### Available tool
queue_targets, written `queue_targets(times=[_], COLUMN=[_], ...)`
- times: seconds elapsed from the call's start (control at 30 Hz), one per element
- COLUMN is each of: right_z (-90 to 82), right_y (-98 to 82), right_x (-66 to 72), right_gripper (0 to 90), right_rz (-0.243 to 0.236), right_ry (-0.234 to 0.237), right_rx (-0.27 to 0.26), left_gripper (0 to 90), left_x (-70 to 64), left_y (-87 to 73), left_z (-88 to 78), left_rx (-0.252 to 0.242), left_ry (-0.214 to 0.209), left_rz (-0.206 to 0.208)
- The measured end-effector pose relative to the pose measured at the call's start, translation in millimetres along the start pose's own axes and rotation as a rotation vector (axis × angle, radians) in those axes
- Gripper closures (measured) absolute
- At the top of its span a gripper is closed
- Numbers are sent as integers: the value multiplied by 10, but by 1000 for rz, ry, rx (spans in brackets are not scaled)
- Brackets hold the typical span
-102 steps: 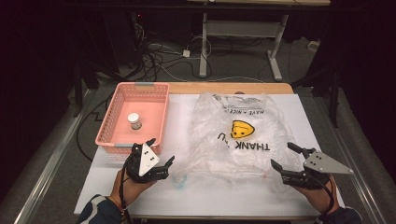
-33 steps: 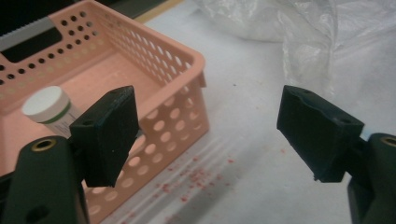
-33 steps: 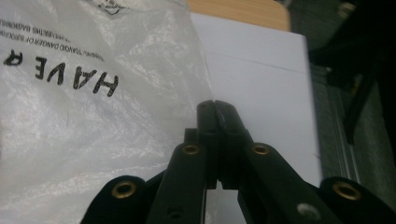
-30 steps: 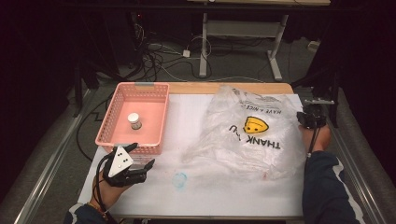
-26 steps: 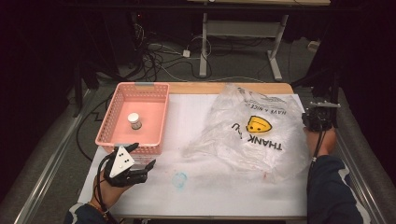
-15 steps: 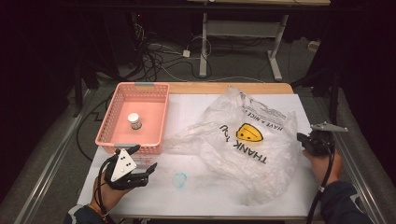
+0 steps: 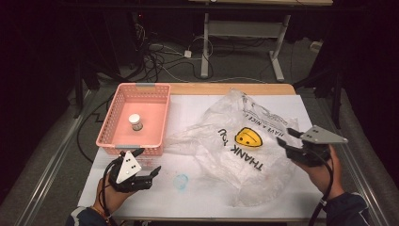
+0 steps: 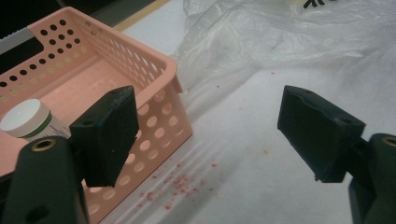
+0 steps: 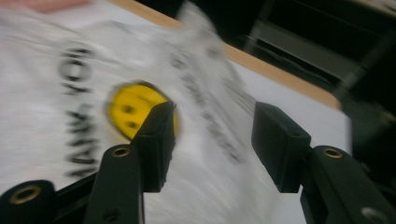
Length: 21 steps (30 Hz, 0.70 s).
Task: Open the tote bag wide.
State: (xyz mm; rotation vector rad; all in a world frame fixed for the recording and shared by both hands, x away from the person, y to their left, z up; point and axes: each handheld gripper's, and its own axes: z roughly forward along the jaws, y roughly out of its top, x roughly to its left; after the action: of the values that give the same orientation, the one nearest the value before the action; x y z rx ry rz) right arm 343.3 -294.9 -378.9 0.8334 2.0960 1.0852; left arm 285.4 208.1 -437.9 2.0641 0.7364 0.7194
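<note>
A clear plastic bag [image 7: 235,155] with a yellow smiley [image 7: 248,137] and "THANK YOU" print lies crumpled on the white table cover. My right gripper [image 7: 284,138] hovers at the bag's right edge. Its jaws have just been opening and stand apart with nothing between them. In the right gripper view the gripper [image 9: 212,135] looks down at the blurred bag [image 9: 60,93]. My left gripper [image 7: 148,161] rests open near the front left, just in front of the pink basket [image 7: 109,120]. The left gripper [image 8: 205,130] faces the basket's corner [image 8: 154,60] with nothing between its jaws.
A small white-lidded jar [image 7: 135,122] stands in the basket, seen also in the left gripper view [image 8: 28,119]. A bluish stain [image 7: 180,180] and red crumbs [image 8: 177,182] mark the cover. Cables and a desk frame [image 7: 244,28] lie beyond the table's far edge.
The right gripper has come back from the far right edge toward the front, opened and let go of the bag. The bag has dropped and spread on the table. The left gripper has stayed put.
</note>
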Motion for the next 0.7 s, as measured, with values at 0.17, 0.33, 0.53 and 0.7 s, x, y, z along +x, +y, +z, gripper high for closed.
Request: queue_targets(times=[0.17,0.33,0.53,0.7], right_z=[391,725,1096,1241], right_y=[158,150,47,36], right_x=[424,681,1073,1170], right_gripper=[494,489,492,524], right_rz=[-77,-125,-250,-284], right_ry=[226,342,463,444], right_rx=[23,97,246,295], left_gripper=[196,196,197,199], left_x=[-24,-73,-107,-112], left_y=[10,8,19,23], left_z=[29,80,119,125], left_rx=[-4,21,35,35], left_ry=[-12,-22,-34,-50], left_rz=[-2,8,28,22])
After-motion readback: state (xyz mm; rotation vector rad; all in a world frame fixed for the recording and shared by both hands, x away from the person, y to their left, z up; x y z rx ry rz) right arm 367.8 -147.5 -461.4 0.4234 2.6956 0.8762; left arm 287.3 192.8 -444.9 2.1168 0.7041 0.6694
